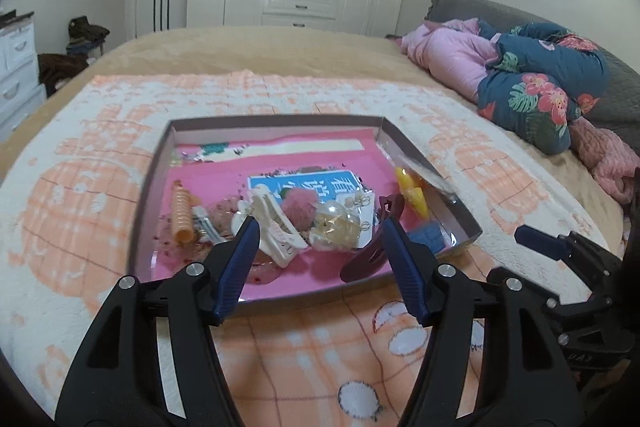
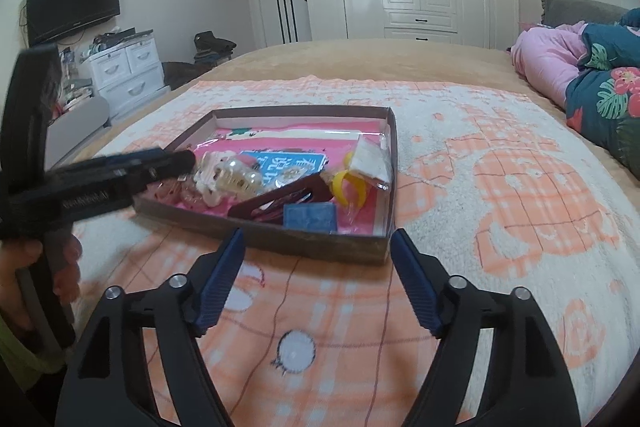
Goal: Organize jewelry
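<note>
Shallow cardboard box [image 1: 432, 167] sits on the peach-and-white blanket [image 1: 100, 187] on the bed, and all the jewelry and hair bits are heaped inside on a pink liner. The only real writing is on a blue card [image 1: 320, 183] with big white Chinese characters, half buried under a white claw clip [image 1: 276, 227] and a clear bauble, so I can't read it fully. There's tiny lettering on the side of the left gripper [image 1: 318, 227] in the right wrist view, too blurred to make out. Its jaws stand wide and empty over the pile; the dark red clip [image 1: 368, 255] lies by its right finger. The right gripper [image 2: 318, 239] is also wide, nothing in it, just short of the box's near wall. The yellow ring thing [image 2: 348, 187] is partly under a plastic bag.
</note>
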